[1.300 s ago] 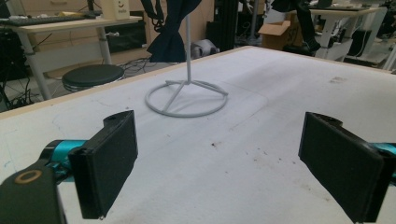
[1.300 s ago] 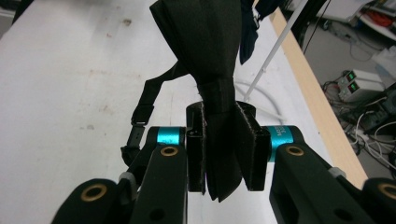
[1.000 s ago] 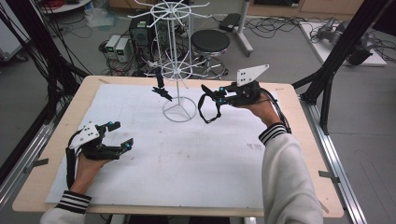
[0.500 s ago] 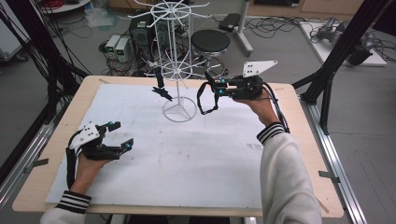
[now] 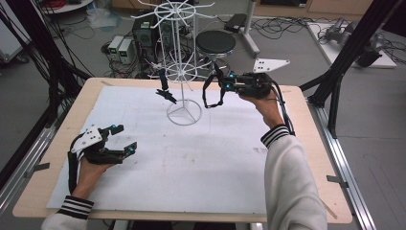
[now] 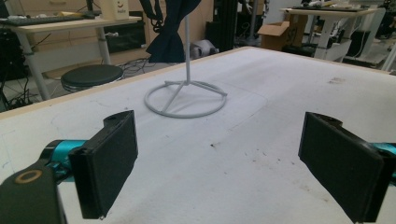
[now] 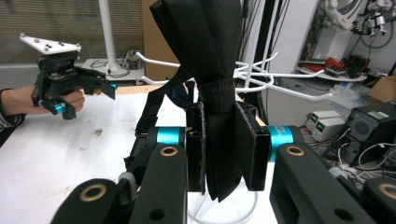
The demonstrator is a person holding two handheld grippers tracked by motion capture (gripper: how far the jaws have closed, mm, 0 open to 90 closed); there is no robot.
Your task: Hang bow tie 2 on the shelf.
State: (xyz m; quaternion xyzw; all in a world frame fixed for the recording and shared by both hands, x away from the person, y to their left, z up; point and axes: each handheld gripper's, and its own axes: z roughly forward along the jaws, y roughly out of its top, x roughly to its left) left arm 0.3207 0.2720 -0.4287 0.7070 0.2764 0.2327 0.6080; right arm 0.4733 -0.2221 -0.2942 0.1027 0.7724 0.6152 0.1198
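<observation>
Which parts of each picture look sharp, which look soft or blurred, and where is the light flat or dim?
High view: even, flat light, the white wire rack slightly soft. Left gripper view: the black pads crisp, the background room softer. Right gripper view: the folded black fabric strap sharp between the right gripper, the left gripper farther off softer, dim backdrop.

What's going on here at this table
A person is working at a table with a gripper in each hand. The right gripper is shut on a black strap and holds it up beside the white wire rack, close to the rack's hooks, which suggests the strap is about to be hung. Another dark item already hangs from the rack. The left gripper rests low over the table with its jaws open and nothing between them.
</observation>
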